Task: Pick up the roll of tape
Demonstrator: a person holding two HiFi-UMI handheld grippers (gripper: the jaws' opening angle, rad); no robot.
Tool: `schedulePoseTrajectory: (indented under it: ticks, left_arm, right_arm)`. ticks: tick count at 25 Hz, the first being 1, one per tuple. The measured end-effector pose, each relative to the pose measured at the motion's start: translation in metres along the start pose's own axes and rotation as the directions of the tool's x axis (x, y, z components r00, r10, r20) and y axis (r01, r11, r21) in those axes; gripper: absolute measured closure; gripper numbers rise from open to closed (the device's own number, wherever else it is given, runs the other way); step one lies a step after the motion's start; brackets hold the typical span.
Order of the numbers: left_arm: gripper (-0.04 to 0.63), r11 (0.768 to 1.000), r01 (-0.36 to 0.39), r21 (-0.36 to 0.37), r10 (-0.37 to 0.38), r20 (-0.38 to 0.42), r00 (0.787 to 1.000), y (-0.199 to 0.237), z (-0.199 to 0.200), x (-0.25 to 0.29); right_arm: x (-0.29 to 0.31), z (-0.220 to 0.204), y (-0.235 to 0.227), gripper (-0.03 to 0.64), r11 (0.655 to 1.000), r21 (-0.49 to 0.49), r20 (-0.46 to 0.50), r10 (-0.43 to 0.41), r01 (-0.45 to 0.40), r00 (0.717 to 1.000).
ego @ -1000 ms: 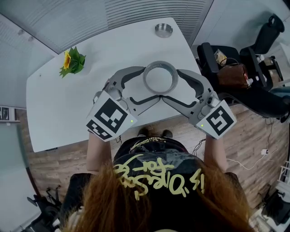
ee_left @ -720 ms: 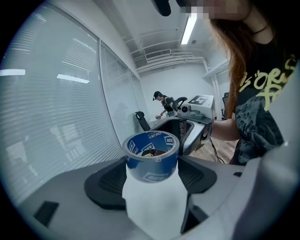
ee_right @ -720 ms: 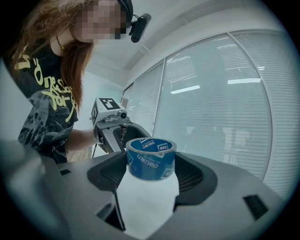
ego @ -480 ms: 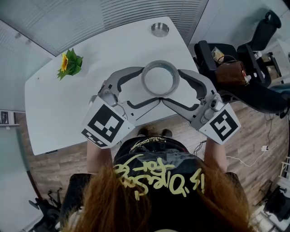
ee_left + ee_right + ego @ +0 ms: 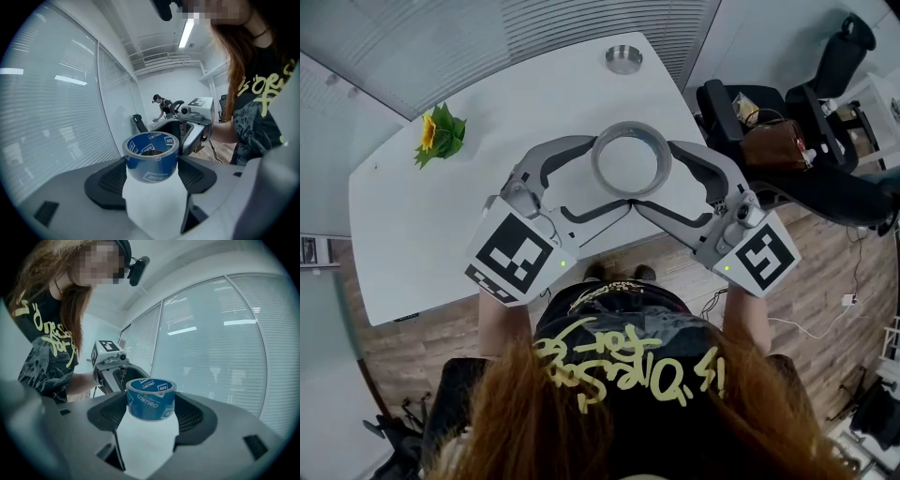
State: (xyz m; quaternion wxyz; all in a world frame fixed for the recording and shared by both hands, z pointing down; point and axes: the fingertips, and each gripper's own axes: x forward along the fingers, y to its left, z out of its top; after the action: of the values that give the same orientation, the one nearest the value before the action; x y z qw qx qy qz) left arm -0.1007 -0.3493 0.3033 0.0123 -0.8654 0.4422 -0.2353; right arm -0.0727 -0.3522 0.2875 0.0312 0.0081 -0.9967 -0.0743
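Note:
The roll of tape [image 5: 631, 128] is a grey ring in the head view and blue with white print in the left gripper view [image 5: 151, 162] and the right gripper view [image 5: 151, 405]. It hangs over the white table's [image 5: 431, 234] front edge. My left gripper [image 5: 612, 176] holds it from the left and my right gripper [image 5: 654, 178] from the right, each with its jaws spread wide around the roll. In each gripper view the black ribbed pads [image 5: 110, 180] [image 5: 192, 416] press both sides of the roll, and the other gripper shows just behind it.
A sunflower [image 5: 441, 134] lies at the table's far left and a small metal dish [image 5: 623, 58] at its far edge. A black chair [image 5: 741, 108] with a brown bag [image 5: 773, 142] stands right of the table. Wood floor lies below.
Both grippers and the roll have come slightly closer to the head camera, so the roll looks a little larger. The grip on it is unchanged.

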Motion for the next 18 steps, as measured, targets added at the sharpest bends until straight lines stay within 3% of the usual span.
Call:
schedulePoseTrajectory:
  ticks: [18]
  left_arm:
    - [0.256,0.999,0.017,-0.028,-0.016,0.021,1.0,-0.0041,0.003,0.0015]
  right_arm:
    - [-0.006,0.0012,0.0003,0.305,1.0,0.015,0.013,-0.009,0.009,1.0]
